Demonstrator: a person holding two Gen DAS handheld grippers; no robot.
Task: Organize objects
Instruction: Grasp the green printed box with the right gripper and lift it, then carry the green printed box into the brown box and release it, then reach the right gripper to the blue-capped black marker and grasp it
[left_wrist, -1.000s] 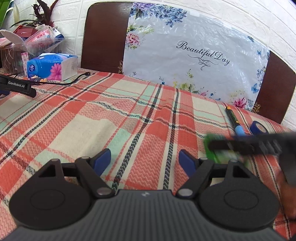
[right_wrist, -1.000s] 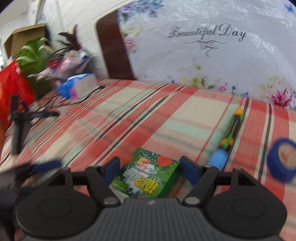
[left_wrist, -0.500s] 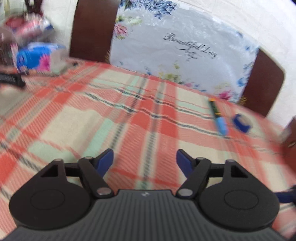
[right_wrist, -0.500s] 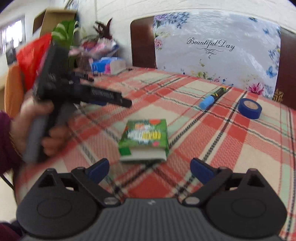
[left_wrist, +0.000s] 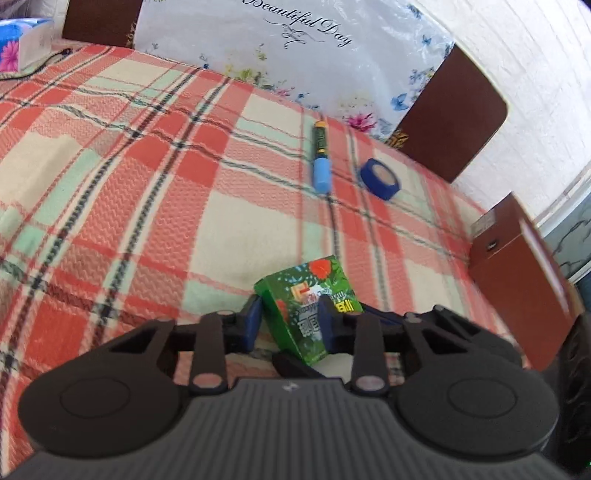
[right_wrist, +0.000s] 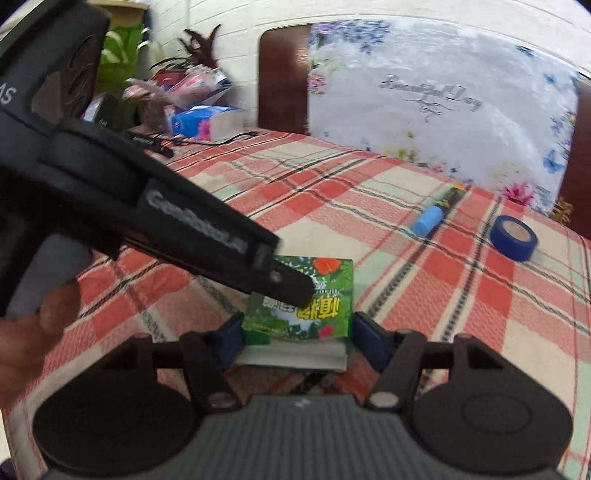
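Left gripper (left_wrist: 290, 323) fingers clamped on the green box (left_wrist: 308, 306) (tilted), right gripper (right_wrist: 297, 341) fingers straddling it, grasp uncertain, plaid surface (left_wrist: 147, 184).

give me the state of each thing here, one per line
green book: closed, between both claws
left claw: closed on the green book's corner
right claw: pads at the book's sides, contact unclear
marker: capped, lying flat
blue tape roll: lying on the cloth, apart from the marker
tissue box: at the far edge
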